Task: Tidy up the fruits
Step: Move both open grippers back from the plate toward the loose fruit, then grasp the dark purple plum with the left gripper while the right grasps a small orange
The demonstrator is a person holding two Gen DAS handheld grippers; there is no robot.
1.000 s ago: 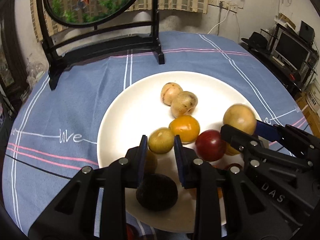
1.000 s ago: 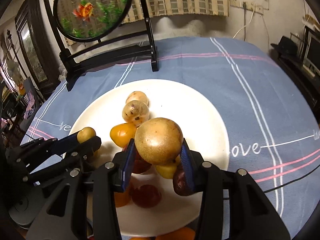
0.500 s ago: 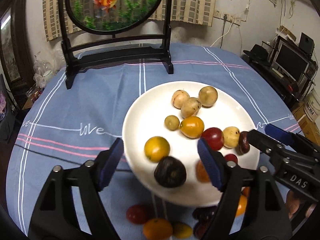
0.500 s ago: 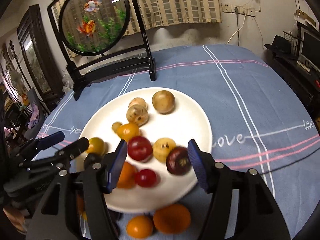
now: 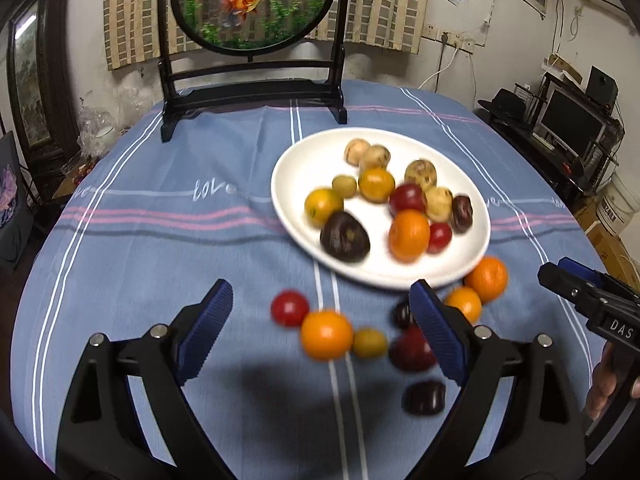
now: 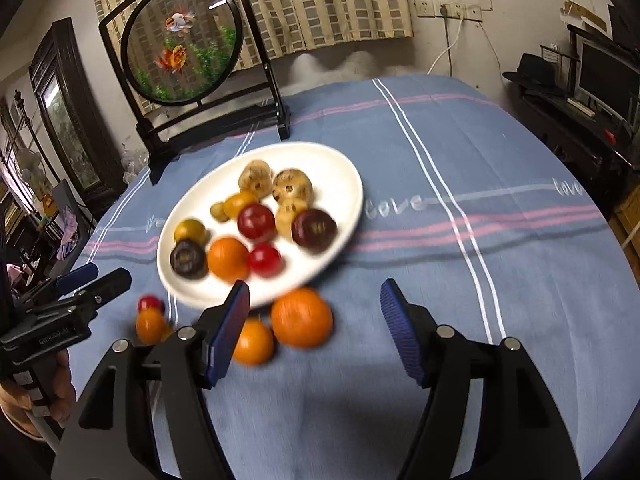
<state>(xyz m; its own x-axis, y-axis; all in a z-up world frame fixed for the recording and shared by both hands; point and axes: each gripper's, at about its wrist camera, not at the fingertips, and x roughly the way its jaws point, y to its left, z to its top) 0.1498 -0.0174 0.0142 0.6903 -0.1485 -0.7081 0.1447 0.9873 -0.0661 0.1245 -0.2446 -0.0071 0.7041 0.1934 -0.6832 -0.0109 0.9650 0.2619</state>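
Observation:
A white plate [image 5: 304,160] [image 6: 340,168] on the blue tablecloth holds several fruits: tan, yellow, orange, red and dark purple ones. Loose fruits lie on the cloth in front of it: a red one [image 5: 289,308], an orange one [image 5: 326,334], a small yellow one [image 5: 369,343], dark ones [image 5: 424,397] and two oranges [image 5: 486,279] [image 6: 302,317]. My left gripper [image 5: 322,330] is open and empty above the loose fruits. My right gripper [image 6: 314,330] is open and empty just right of the big orange; it also shows in the left wrist view [image 5: 580,292].
A round goldfish screen on a black stand [image 5: 252,40] [image 6: 184,48] stands at the back of the table. Shelves with a monitor [image 5: 568,124] are off the table's right side. The left gripper shows at the left edge of the right wrist view [image 6: 76,288].
Both grippers let go of their fruits, opened wide and pulled back from the plate toward the table's near side. The tan fruit and small yellow fruit now lie on the plate.

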